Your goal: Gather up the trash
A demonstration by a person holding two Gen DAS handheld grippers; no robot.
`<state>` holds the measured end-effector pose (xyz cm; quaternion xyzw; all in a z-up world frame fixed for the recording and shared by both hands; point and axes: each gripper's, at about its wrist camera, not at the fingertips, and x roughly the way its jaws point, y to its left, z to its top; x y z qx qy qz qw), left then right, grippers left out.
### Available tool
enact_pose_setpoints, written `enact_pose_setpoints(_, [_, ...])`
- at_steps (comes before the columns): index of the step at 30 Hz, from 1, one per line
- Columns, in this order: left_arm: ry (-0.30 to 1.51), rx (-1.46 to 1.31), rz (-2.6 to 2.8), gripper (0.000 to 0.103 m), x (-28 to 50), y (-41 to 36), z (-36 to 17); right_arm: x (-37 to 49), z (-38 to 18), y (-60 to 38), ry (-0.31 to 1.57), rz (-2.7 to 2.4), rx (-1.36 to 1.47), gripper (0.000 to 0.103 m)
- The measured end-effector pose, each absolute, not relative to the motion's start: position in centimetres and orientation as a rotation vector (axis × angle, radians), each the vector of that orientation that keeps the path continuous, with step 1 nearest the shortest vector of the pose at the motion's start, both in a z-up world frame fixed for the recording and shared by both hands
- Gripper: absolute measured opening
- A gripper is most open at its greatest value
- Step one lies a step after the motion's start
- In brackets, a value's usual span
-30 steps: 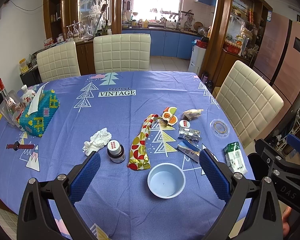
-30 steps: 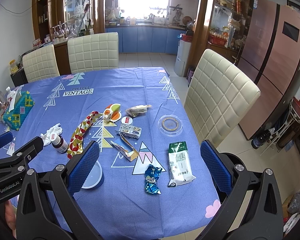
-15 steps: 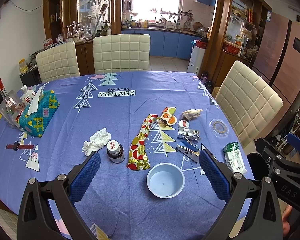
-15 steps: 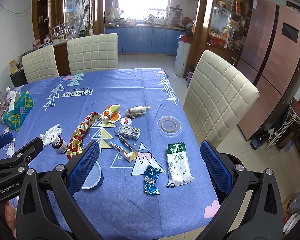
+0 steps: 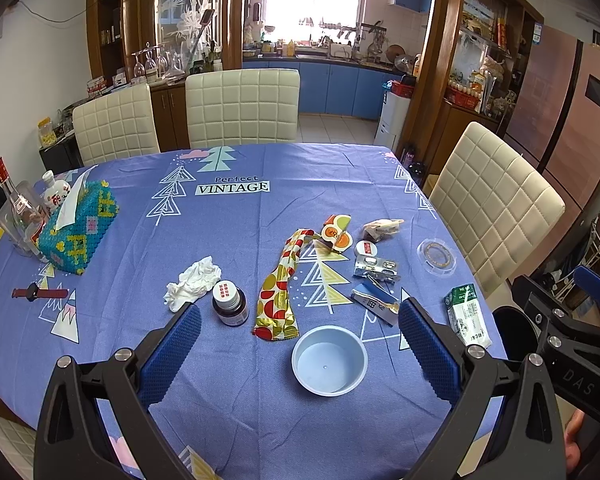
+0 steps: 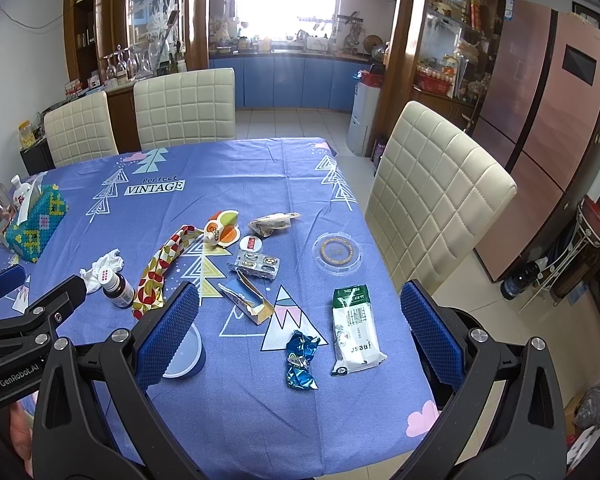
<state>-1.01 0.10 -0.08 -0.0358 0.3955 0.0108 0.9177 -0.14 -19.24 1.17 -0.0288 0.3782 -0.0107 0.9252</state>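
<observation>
Both grippers, left (image 5: 298, 354) and right (image 6: 300, 332), hang wide and empty, the blue foil wrapper (image 6: 301, 360) lying nearest the right, by the table's (image 6: 240, 160) near edge.

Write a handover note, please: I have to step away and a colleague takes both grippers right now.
Left gripper: jaws open, empty, above the near table edge, over the bowl.
Right gripper: jaws open, empty, above the blue foil and the white-green packet.
Trash all on the cloth: tissue, dotted wrapper, orange wrapper, crumpled wrapper, blister pack, torn carton, small cap, clear lid.
Brown bottle stands beside the tissue; perhaps not trash.
Done: nothing picked up yet.
Left: collect everything; the bowl could be the bin, but that is a guess.
</observation>
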Motion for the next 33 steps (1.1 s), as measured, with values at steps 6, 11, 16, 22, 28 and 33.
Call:
enact_pose_setpoints(6, [0.816, -0.074, 0.024, 0.096, -0.9, -0.1, 0.1, -0.2, 1.2, -19.2, 0.776, -0.02, -0.06, 0.1])
enact_pose_setpoints(11, [0.816, -0.077, 0.024, 0.096, -0.9, -0.1, 0.0, -0.2, 1.0, -19.3, 0.776, -0.02, -0.06, 0.1])
enact_pose_setpoints(16, [0.824, -0.075, 0.019, 0.096, -0.8, -0.1, -0.4, -0.2, 1.1, -19.3, 0.783, -0.025, -0.059, 0.1])
enact_pose_setpoints(22, [0.859, -0.033, -0.041, 0.096, 0.2, -1.2, -2.1, 0.9, -0.8, -19.6, 0.83, -0.012, -0.075, 0.1])
enact_pose_setpoints(28, [0.964, 0.014, -0.117, 0.096, 1.6, -2.8, -6.6, 1.5, -4.9, -20.9, 0.89, -0.005, -0.085, 0.099])
enact_pose_setpoints(33, [1.049, 0.018, -0.135, 0.096, 2.2, -3.5, -10.7, 2.0, -9.0, -22.3, 0.971, 0.024, -0.037, 0.099])
